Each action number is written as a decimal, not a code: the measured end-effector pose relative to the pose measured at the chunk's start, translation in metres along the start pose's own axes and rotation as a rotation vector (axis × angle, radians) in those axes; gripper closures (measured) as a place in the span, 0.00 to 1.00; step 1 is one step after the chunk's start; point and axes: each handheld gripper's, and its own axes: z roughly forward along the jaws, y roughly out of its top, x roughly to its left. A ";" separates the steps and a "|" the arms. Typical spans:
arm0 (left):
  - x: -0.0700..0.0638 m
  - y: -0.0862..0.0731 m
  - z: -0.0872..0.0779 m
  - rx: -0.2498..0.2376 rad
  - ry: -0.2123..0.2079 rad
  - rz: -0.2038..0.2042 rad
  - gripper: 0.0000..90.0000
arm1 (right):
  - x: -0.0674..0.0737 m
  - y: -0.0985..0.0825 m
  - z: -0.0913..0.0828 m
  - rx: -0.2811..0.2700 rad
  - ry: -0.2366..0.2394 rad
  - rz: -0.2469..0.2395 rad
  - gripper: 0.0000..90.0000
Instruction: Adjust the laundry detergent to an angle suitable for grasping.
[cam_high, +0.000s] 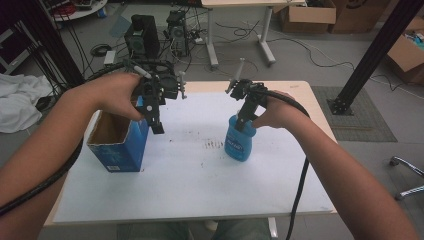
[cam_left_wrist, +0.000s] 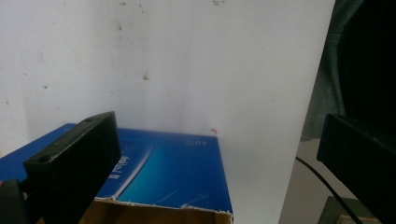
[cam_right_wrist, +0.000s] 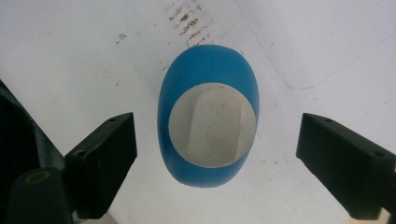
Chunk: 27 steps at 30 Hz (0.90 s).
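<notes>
Hovering right hand-held gripper (cam_right_wrist: 215, 154) stands open, gripping nothing, above the oval blue plastic bottle (cam_right_wrist: 208, 121); its flat white cap (cam_right_wrist: 212, 123) shows here. Bottle stands upright mid-bench (cam_high: 200, 190). Left hand-held gripper (cam_left_wrist: 215, 154) gapes empty over torn-rimmed blue cardboard box (cam_left_wrist: 173, 172) near left edge.

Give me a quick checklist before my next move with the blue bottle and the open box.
1. Blue bottle standing upright on the white table: ok.
2. Right gripper open, jaws wide of the bottle's white cap: ok.
3. Right gripper centred above the cap: ok.
4. Blue box upright, top open: ok.
5. Left gripper open, nothing between its jaws: ok.
6. Box inside free of other things: cannot tell.
</notes>
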 end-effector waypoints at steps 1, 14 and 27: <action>0.000 0.000 0.000 -0.003 0.001 0.000 0.00 | 0.000 0.000 -0.001 0.001 -0.001 -0.006 0.12; 0.001 0.001 0.002 -0.001 -0.004 0.000 0.00 | 0.001 -0.003 -0.010 -0.011 -0.040 -0.039 0.00; 0.003 0.004 0.003 0.011 -0.003 0.000 0.00 | 0.016 -0.012 -0.040 -0.072 -0.072 -0.203 0.00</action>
